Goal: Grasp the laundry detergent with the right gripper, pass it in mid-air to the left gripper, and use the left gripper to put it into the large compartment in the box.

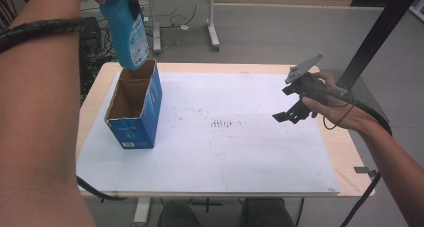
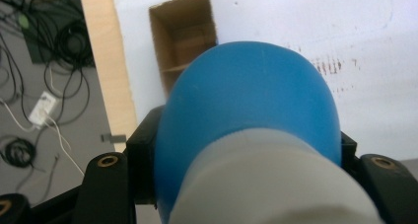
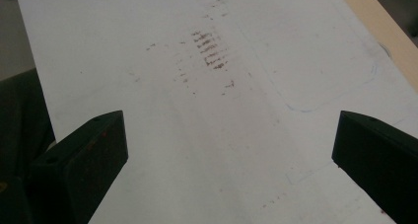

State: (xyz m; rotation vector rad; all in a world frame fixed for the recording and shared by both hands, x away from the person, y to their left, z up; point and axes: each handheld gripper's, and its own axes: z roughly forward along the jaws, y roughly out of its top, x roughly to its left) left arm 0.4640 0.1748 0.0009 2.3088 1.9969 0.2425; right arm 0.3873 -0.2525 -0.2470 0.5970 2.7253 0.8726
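The left hand-held gripper [image 2: 246,160] pinches a blue, white-capped bottle [image 1: 127,32] above the open box [image 1: 135,107].

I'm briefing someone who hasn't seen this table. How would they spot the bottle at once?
Start at the white mat covering the table, then find the open blue carton standing at its far left corner. Directly above the carton's opening hangs the blue bottle, gripped by the left gripper: rounded, glossy plastic with a label, unlike the boxy cardboard carton.

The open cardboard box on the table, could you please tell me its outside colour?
Blue outside, plain brown inside; the high view shows it best.
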